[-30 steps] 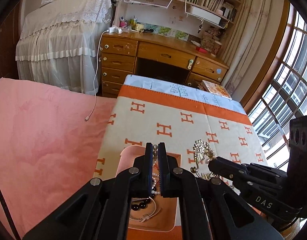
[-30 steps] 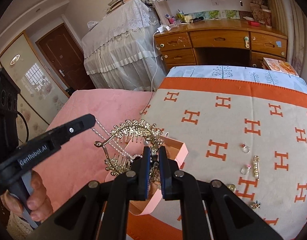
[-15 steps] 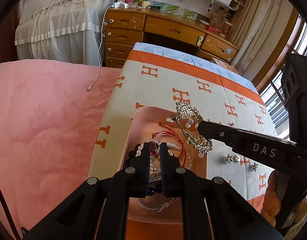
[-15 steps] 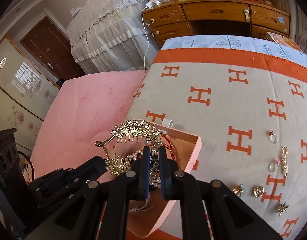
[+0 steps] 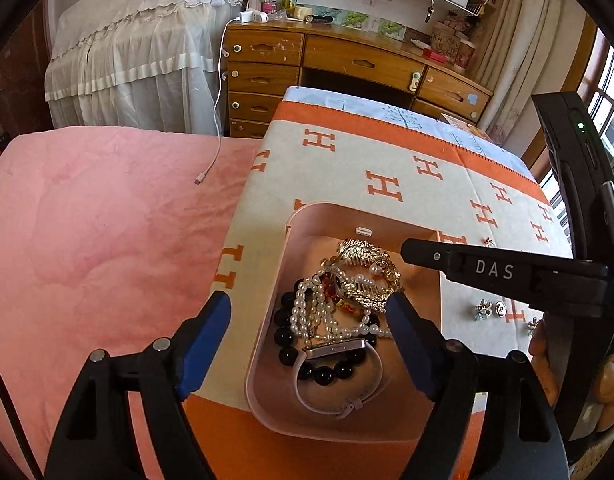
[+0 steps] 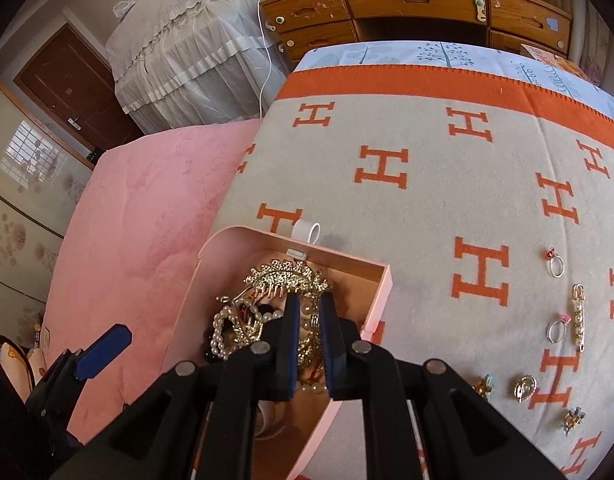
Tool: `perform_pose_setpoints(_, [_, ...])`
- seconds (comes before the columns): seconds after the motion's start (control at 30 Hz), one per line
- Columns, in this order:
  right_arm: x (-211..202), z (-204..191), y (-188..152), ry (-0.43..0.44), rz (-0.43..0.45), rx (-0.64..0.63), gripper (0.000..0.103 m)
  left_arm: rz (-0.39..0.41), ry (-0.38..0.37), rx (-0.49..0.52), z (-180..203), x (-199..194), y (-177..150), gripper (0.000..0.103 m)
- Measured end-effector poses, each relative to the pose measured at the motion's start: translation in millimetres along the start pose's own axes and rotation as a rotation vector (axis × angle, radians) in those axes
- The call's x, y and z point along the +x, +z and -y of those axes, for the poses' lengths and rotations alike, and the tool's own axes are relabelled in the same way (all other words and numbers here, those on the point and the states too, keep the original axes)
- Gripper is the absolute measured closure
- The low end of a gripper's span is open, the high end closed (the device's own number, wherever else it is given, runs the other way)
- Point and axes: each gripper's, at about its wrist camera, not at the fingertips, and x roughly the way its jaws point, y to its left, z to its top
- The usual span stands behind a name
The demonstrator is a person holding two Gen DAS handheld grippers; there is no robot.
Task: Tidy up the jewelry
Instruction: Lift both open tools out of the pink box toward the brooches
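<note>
Left wrist view: my left gripper (image 5: 309,312) is spread wide, its 2 blue pads either side of the pink box (image 5: 291,240) on the H-patterned blanket (image 5: 347,160). Inside lie a pearl strand (image 5: 307,312), black beads (image 5: 285,336), a watch (image 5: 339,348) and the gold hair comb (image 5: 363,276).

Right wrist view: my right gripper (image 6: 307,312) sits low in the box (image 6: 381,292), fingers narrowly apart around the comb (image 6: 285,280); I cannot tell if they pinch it. 2 rings (image 6: 557,266) and brooches (image 6: 525,388) lie well apart on the blanket (image 6: 427,184).
</note>
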Motion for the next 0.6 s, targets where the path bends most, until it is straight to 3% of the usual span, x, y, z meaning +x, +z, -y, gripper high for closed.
perform_pose_setpoints(0.13, [-10.3, 3.4, -2.5, 0.019, 0.016, 0.008, 0.092, 0.012, 0.008, 0.017, 4.2, -4.7, -2.0, 0.013])
perform_pose_setpoints(0.27, [-21.7, 5.3, -9.6, 0.021, 0.040, -0.004, 0.092, 0.035, 0.009, 0.052, 14.9, -11.4, -4.0, 0.011])
perform_pose_setpoints(0.37, [-30.3, 7.7, -16.4, 0.023, 0.053, -0.013, 0.092, 0.050, 0.001, 0.065, 23.3, -17.7, -6.3, 0.001])
perform_pose_setpoints(0.6, [-53.5, 23.5, -34.2, 0.037, 0.083, -0.003, 0.092, 0.063, -0.023, 0.093, 44.2, -28.7, -12.6, 0.001])
